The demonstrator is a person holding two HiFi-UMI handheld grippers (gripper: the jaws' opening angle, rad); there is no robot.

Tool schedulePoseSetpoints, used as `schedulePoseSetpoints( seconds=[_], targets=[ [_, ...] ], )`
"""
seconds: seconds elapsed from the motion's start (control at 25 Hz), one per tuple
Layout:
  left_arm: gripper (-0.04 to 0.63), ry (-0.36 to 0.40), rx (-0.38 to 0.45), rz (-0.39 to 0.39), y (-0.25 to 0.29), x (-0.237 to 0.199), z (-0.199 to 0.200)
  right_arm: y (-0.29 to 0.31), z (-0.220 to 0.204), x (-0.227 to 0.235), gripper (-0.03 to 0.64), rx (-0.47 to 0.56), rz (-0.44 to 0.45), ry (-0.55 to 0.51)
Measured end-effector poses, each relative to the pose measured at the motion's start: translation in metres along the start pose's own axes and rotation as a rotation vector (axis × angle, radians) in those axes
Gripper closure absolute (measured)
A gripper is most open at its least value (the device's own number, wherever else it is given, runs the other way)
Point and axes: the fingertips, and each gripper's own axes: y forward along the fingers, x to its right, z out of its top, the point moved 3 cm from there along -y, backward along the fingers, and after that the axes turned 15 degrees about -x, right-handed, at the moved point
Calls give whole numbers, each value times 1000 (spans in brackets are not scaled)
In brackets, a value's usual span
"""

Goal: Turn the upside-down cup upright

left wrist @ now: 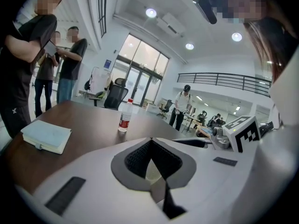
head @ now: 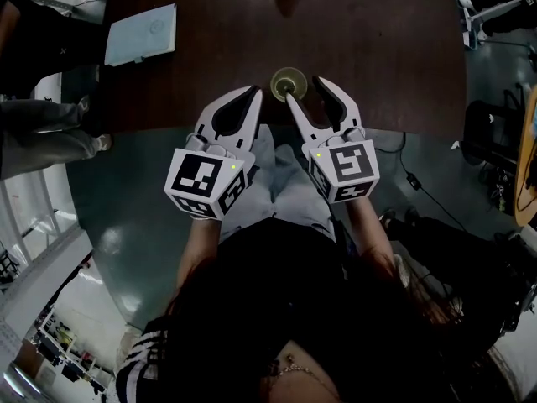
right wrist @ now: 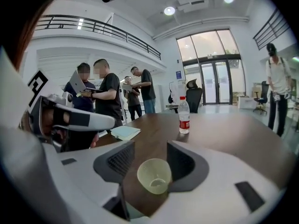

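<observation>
Angling gently downward — right tongs (head: 304, 90) astride the upright cup (head: 288, 81).

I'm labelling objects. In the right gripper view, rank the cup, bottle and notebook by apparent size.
1. cup, though nearness to the camera inflates it.
2. bottle and notebook look about alike, so no ranking between them.
</observation>
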Motion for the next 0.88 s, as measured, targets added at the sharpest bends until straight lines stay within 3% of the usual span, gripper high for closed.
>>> schedulePoseSetpoints(
  seconds=[0.28,0.88],
  targets=[
    [593,-12,-27,-16,17,-4,-12,28,-24,6,342,-68,10,-12],
    [594,-53,-78,-36,29,-17,-22,67,-53,7,267,-179,8,-39]
  ],
)
